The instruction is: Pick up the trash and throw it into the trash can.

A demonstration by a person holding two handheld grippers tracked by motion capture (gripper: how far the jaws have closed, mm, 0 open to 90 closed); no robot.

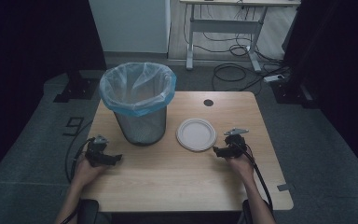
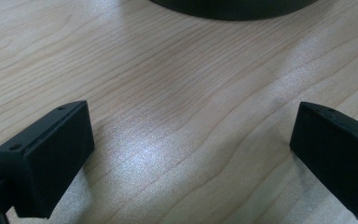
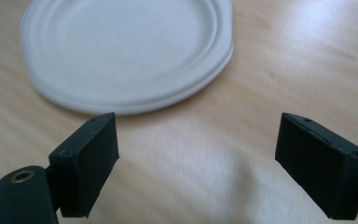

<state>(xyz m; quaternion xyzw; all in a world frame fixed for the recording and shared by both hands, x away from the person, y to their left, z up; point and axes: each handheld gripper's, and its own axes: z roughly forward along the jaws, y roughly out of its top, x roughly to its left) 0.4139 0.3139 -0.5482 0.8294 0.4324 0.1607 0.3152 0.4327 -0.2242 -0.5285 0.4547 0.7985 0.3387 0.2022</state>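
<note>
Both grippers, left and right, gape (nothing held); plate just ahead.

Looks like a lab or test room w/ dark curtains at left and right. Grey carpet, one small wooden table near. Far side: adjustable desk frame, loose cables and power strip on floor.

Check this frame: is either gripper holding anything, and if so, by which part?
Nothing is held. The right gripper stands open short of the white plate; the left gripper is open over bare table.
</note>
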